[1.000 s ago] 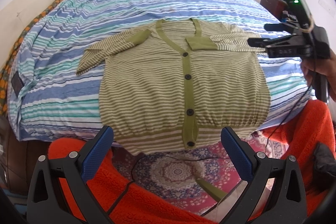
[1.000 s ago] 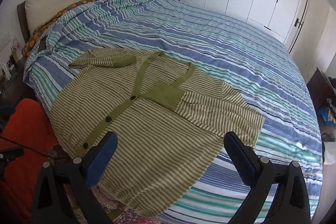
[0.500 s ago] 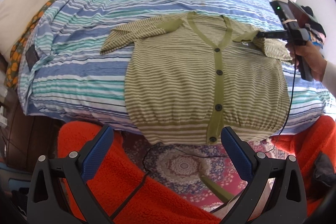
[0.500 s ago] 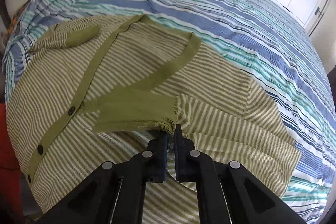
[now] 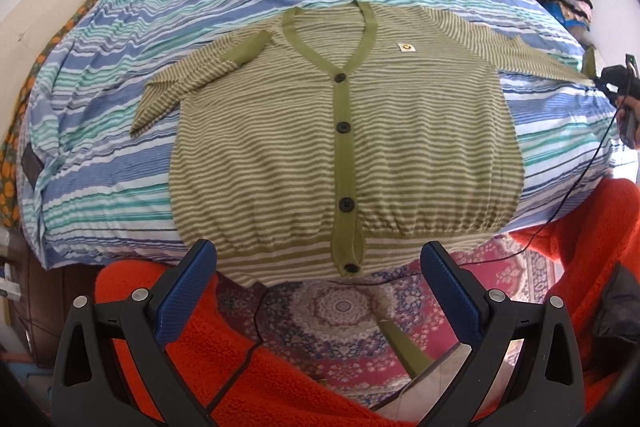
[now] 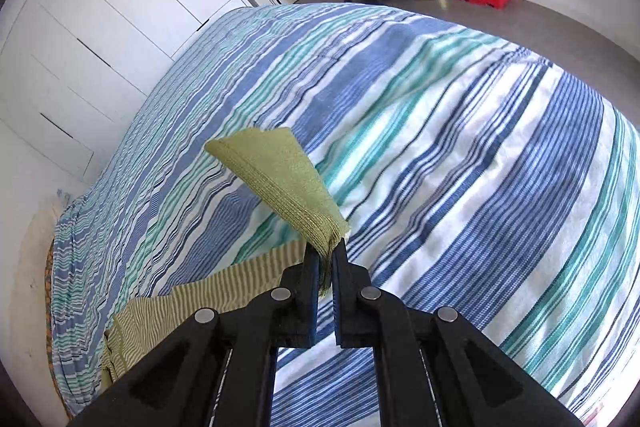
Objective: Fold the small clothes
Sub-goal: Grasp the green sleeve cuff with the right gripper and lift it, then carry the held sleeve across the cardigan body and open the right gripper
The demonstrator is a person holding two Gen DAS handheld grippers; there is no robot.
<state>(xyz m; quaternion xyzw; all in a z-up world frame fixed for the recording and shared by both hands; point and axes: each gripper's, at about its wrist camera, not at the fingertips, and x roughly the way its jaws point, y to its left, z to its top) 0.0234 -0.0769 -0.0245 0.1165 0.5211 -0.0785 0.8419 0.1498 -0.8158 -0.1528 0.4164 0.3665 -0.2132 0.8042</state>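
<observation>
Ideally the right gripper (image 6: 326,259), jaws pinched on the cardigan (image 5: 344,147) cuff (image 6: 280,179), draws the sleeve flat toward three o'clock while the left gripper (image 5: 318,263) waits wide open, empty.

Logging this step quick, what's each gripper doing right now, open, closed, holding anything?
Left gripper: open, holding nothing, above the cardigan hem.
Right gripper: shut on the green sleeve cuff, sleeve pulled out sideways.

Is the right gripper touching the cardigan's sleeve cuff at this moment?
Touching. In the right wrist view the right gripper is shut on the solid green sleeve cuff, the fabric pinched between its two fingers and fanning out beyond them above the striped bedspread.
</observation>
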